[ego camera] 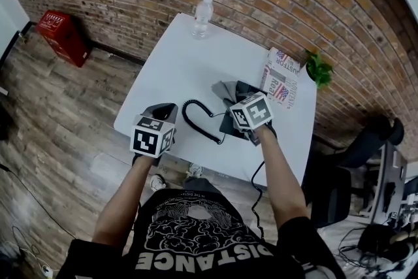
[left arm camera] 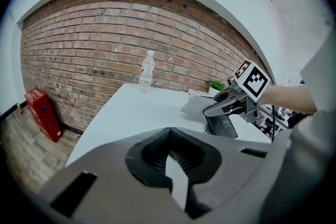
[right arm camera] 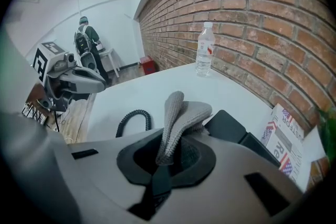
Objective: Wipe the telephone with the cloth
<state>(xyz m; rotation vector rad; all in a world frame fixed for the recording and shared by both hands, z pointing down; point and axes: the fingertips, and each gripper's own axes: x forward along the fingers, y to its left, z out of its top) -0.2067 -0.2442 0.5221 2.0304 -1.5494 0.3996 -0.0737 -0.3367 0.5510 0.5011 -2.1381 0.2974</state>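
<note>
The black telephone (ego camera: 230, 125) sits at the right of the white table (ego camera: 176, 68), its coiled cord (ego camera: 194, 121) looping out to the left. My right gripper (ego camera: 235, 103) hovers over it, shut on the grey cloth (ego camera: 224, 89). In the right gripper view, the cloth (right arm camera: 181, 113) stands up from the jaws of that gripper (right arm camera: 163, 165), above the telephone (right arm camera: 229, 126). My left gripper (ego camera: 163, 112) is at the table's near left edge. Its jaws (left arm camera: 176, 168) are shut on nothing, with only a thin slit between them. It looks across at the right gripper (left arm camera: 210, 110).
A clear water bottle (ego camera: 202, 15) stands at the table's far edge. A printed paper (ego camera: 281, 78) lies by the right edge, beside a small green plant (ego camera: 319, 68). A red box (ego camera: 62, 36) sits on the floor against the brick wall. A person (right arm camera: 86, 39) stands far off.
</note>
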